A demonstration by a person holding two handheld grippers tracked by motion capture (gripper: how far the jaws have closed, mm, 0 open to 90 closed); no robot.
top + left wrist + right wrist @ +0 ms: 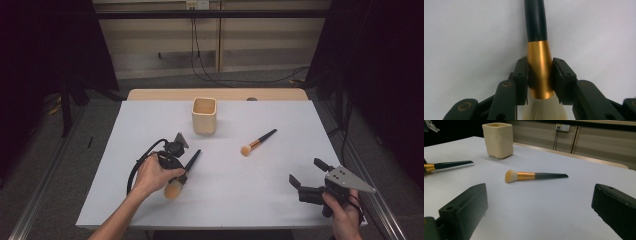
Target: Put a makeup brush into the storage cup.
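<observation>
I am at the grasp step: my left gripper (540,75) has its jaws clamped on the gold ferrule of the big brush (181,175), which lies at the near left of the table (280,200). Next I judge I must lift it and carry it to the beige cup (204,116), far centre. The brush has a dark handle and pale bristles. My right gripper (306,174) waits with jaws wide, holding nothing.
</observation>
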